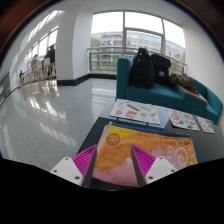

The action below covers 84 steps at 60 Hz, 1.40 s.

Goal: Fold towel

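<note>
A towel (145, 153) with an orange, pink and purple print and a smiley face lies spread flat on a dark low table (96, 140), just ahead of and between my fingers. My gripper (112, 160) is open and empty, held over the towel's near edge. The left pink pad (85, 159) and the right pink pad (149, 163) stand wide apart with only towel showing between them.
A second table (160, 113) beyond holds printed cloths or sheets. A teal sofa (165, 85) with a black backpack (143, 68) stands behind it. Shiny floor (50, 115) lies to the left. People (45, 62) stand far off by the windows.
</note>
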Available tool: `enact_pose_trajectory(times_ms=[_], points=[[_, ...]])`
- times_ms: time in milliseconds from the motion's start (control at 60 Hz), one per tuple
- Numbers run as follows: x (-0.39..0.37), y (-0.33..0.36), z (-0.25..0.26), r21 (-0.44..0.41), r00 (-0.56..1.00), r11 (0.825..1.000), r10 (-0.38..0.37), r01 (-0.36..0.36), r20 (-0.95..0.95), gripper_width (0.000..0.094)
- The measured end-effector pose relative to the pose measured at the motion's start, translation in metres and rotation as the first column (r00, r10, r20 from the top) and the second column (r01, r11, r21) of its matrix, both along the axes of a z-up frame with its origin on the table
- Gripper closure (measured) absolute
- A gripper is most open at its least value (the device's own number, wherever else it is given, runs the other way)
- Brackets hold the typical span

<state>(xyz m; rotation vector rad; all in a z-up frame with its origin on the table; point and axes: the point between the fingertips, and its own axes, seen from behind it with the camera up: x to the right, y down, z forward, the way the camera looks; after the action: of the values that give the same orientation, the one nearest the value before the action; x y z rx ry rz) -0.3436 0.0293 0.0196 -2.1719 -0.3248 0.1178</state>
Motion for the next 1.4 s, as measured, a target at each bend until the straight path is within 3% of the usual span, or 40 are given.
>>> enact_pose_trajectory(times_ms=[133,233,333,350,400,567,800,1000,1067,1150,1183,1333,1400], points=[[-0.02,0.033,-0.031,-0.043,1.0,0.999,0.005,-0.004,0.011,0.0384],[-0.026,0.027,-0.025,-0.039,0.999,0.999,0.031,-0.03,0.025,0.0516],[-0.031,0.025,-0.025,-0.025,0.998,0.998,0.051,-0.05,0.039,0.0709],[-0.031,0.025,-0.026,-0.023,0.998,0.998,0.053,-0.052,0.046,0.0694],[-0.027,0.026,-0.025,-0.017,0.997,0.999,0.036,-0.035,0.064,0.0896],[-0.024,0.026,-0.015,-0.037,1.0,0.999,0.022,-0.022,0.003,0.0912],[0.057,0.028,0.089,0.095,0.996,0.995,-0.012,0.02,-0.087,0.091],[0.192,0.04,0.092,0.105,0.987,0.982,-0.153,0.159,-0.057,0.0909],[0.235,0.046,0.067,0.074,0.975,0.973,-0.218,0.22,-0.033,0.0875],[0.276,0.053,0.035,0.034,0.963,0.962,-0.27,0.27,0.018,0.0527],[0.29,0.052,0.022,0.016,0.959,0.96,-0.279,0.278,0.045,0.0444],[0.322,0.046,0.048,0.038,0.95,0.949,-0.312,0.313,-0.029,0.0281],[0.325,0.035,0.076,0.064,0.954,0.954,-0.289,0.294,-0.075,0.0223]])
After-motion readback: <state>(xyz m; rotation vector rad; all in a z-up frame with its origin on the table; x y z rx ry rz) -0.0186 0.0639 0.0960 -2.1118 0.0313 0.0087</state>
